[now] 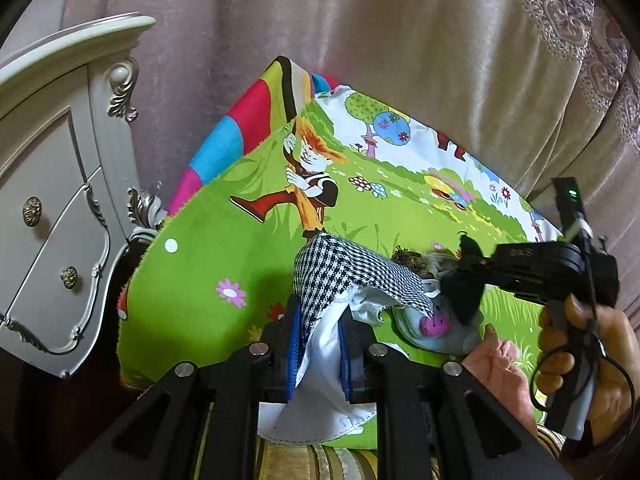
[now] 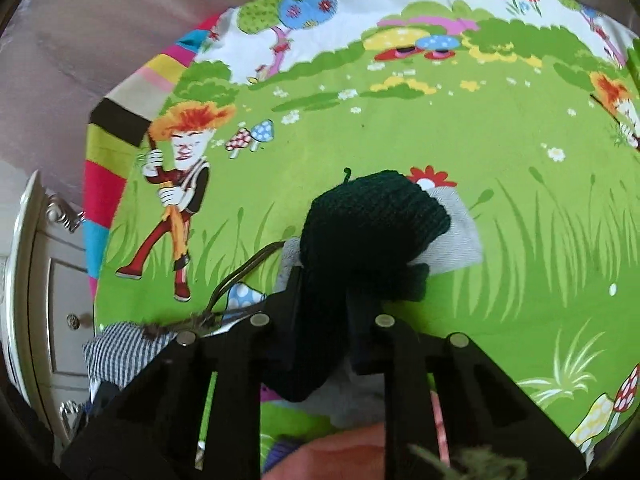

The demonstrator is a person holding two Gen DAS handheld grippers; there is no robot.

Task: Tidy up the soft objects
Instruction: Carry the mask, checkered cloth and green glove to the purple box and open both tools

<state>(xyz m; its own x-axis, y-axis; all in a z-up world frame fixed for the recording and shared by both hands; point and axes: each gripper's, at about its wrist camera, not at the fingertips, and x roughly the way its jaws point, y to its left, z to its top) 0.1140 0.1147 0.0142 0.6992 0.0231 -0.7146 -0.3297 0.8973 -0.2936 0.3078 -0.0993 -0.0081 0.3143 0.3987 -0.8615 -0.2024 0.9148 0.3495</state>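
A black-and-white houndstooth cloth (image 1: pixel 344 276) with a white lining (image 1: pixel 324 360) lies draped on the green cartoon blanket (image 1: pixel 224 208). My left gripper (image 1: pixel 320 336) is shut on it, blue pads pressing both sides. To its right my right gripper (image 1: pixel 466 276) comes in from the side, held by a hand (image 1: pixel 600 360). In the right wrist view the right gripper (image 2: pixel 324 292) is shut on a dark green knitted piece (image 2: pixel 372 216) that lies over a grey cloth (image 2: pixel 460 236). A grey plush toy with a pink snout (image 1: pixel 436 324) lies under the knit.
A white carved nightstand with drawers (image 1: pixel 48 220) stands left of the blanket. A pale curtain (image 1: pixel 360 20) hangs behind. The blanket (image 2: pixel 400 136) spreads wide to the right and far side. A striped cushion edge (image 1: pixel 320 460) shows below the left gripper.
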